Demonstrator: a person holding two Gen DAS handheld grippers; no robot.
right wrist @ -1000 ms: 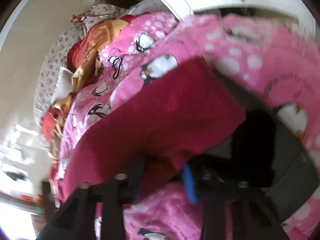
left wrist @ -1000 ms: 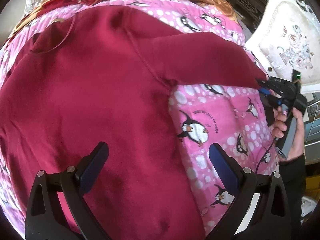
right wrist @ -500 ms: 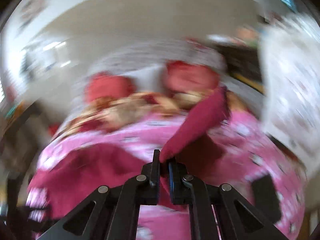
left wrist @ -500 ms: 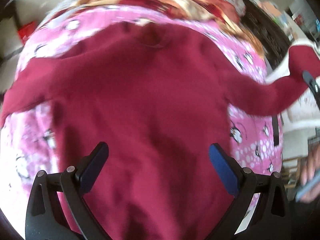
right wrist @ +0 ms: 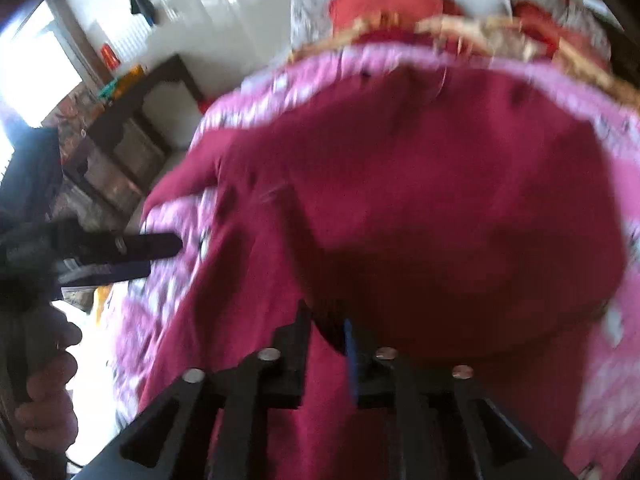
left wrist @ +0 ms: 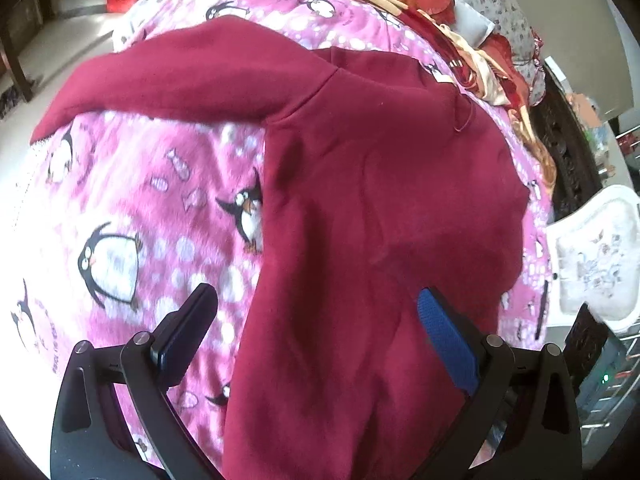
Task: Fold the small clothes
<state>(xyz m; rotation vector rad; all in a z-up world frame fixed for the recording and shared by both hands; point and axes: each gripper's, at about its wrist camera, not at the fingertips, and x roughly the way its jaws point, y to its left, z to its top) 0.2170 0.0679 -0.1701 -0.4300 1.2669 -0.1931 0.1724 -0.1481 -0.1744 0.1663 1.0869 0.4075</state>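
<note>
A dark red sweatshirt [left wrist: 380, 208] lies spread on the pink penguin blanket [left wrist: 132, 200], one sleeve stretched toward the upper left. The left tongs [left wrist: 316, 320] gape wide above it, gripping nothing. The right tongs [right wrist: 326, 336] are opening — red cloth seemingly between them, though blurred.

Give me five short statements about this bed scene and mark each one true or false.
1. The sweater is dark red. True.
2. The blanket under it is plain blue. False: it is pink with penguins.
3. The left gripper is shut tight on cloth. False: its jaws stand wide apart and hold nothing.
4. One sleeve lies stretched out over the blanket. True.
5. The right gripper has nothing between its jaws. False: red cloth sits between them as they open.
</note>
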